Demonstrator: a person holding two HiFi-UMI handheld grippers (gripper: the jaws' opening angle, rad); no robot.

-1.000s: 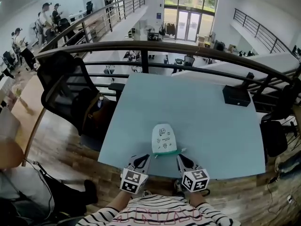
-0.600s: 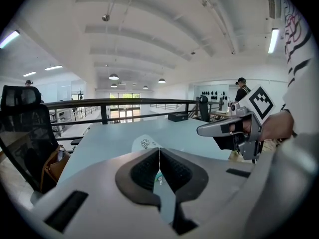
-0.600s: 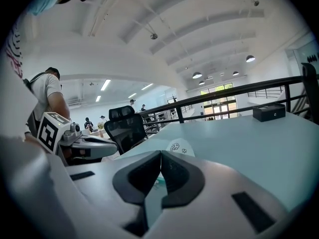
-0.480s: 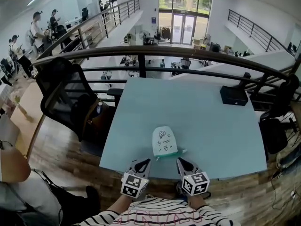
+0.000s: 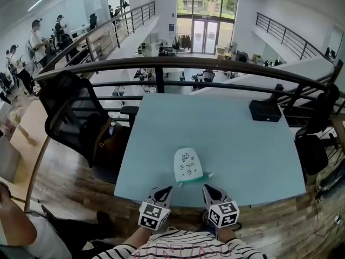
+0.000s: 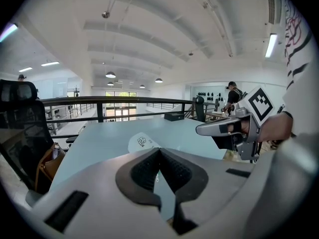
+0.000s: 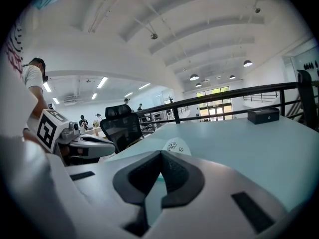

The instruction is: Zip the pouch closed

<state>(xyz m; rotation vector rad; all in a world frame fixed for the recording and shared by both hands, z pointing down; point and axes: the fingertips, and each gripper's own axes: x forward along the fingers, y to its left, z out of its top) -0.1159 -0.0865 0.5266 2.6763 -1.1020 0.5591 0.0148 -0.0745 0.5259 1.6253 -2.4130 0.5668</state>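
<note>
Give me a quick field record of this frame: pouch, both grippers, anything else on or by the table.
pouch: white, printed figures, flat near the table's near edge
zip edge: green, faces the person; closed or not, cannot tell
left gripper: shut, empty, short of the pouch
right gripper: shut, empty, short of the pouch
also on table: black box, far right corner
beside table: black office chair, left

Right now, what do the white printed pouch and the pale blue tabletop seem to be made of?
White printed pouch: probably soft fabric, matte; its shape is rounded and slightly puffed. Pale blue tabletop: likely smooth laminate with low sheen; it is flat and even in colour.
</note>
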